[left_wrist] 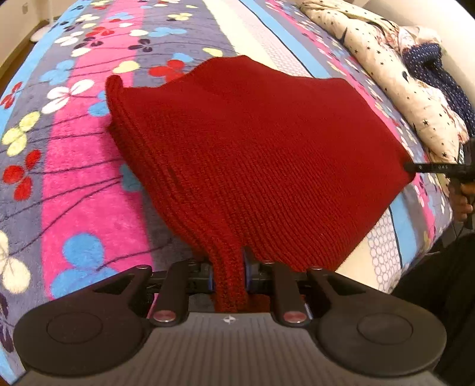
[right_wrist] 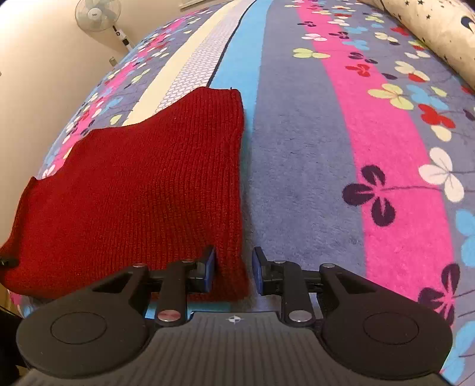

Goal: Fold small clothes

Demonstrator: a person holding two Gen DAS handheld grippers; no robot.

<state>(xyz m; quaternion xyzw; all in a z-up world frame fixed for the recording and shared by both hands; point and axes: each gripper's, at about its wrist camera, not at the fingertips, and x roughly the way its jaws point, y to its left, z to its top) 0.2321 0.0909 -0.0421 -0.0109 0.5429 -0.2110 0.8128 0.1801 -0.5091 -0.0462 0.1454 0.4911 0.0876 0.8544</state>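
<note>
Left wrist view: left gripper (left_wrist: 228,273) pinches a bunched corner of the red knit garment (left_wrist: 252,154), ribbed and chunky, lifted off the fleece floral blanket (left_wrist: 74,178); right gripper (left_wrist: 415,168) touches its far edge, state unclear here. Star-print duvet (left_wrist: 386,74) sits rumpled along the bed's far side. Right wrist view: right gripper (right_wrist: 233,271) fingers spread, garment (right_wrist: 133,193) corner between them, unclamped. Standing fan (right_wrist: 98,14) by the wall.

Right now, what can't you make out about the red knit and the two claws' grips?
- Left claw: pinched red knit hides its pads in the left wrist view.
- Knit's underside and layer count: hidden by its top layer, both views.
- Right claw: open around the knit's corner; contact unclear. In the left view it is cut off by the frame's right edge.
</note>
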